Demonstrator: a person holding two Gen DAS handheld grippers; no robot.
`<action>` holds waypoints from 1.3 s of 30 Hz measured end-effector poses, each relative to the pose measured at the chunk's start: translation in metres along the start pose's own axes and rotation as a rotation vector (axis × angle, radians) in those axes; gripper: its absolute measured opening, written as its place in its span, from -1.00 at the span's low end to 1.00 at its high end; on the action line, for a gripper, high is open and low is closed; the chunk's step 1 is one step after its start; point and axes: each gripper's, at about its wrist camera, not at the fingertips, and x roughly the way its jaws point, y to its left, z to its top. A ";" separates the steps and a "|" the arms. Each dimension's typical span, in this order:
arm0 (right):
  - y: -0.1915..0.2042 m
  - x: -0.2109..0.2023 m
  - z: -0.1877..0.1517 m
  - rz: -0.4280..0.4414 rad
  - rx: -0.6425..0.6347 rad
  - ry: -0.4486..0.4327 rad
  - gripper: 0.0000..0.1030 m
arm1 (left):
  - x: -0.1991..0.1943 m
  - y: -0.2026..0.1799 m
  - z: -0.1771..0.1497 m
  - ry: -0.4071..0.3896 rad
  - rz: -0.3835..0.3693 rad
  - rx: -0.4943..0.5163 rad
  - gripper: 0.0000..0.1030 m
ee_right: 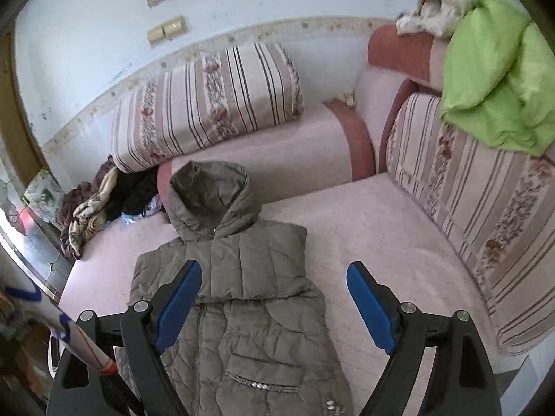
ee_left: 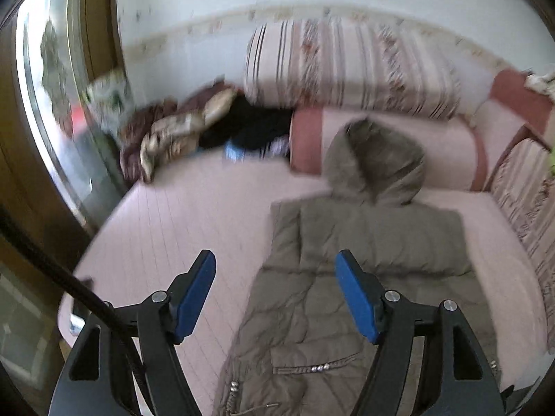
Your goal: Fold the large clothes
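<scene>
Olive-green quilted hooded puffer coat (ee_right: 242, 312) lies flat on pink sofa seat (ee_right: 381, 242), hood up against pink bolster with red bands (ee_right: 295, 152), sleeves seemingly folded in, hem toward camera. Left tool (ee_left: 275, 291) released, jaws wide, nothing between, above coat's left edge. Right tool (ee_right: 274, 303) released too, empty, over coat's right side. Risks: slick padded fabric may slip from pads; thick filling may spring fold open; lifting one side only could drag coat askew toward striped floral cushion (ee_right: 485, 225).

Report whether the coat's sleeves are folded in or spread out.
Folded in: the coat lies as a narrow rectangle, no sleeves sticking out, hood flat on top.
</scene>
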 end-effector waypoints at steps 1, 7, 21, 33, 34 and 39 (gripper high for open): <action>0.005 0.014 0.001 -0.003 0.000 0.021 0.73 | 0.016 0.003 -0.005 0.034 -0.004 -0.015 0.37; 0.049 0.105 0.009 -0.003 -0.020 0.139 0.73 | 0.103 0.015 -0.027 0.146 0.008 -0.076 0.37; 0.202 0.315 0.080 -0.009 -0.099 0.157 0.73 | 0.215 0.040 -0.055 0.164 0.009 -0.158 0.37; 0.292 0.437 0.143 0.014 0.026 0.119 0.73 | 0.240 0.038 -0.067 0.217 -0.055 -0.108 0.37; 0.294 0.445 0.145 0.013 0.041 0.125 0.73 | 0.241 0.037 -0.068 0.220 -0.058 -0.106 0.37; 0.292 0.480 0.146 -0.028 0.083 0.153 0.71 | 0.248 0.034 -0.071 0.246 -0.072 -0.103 0.37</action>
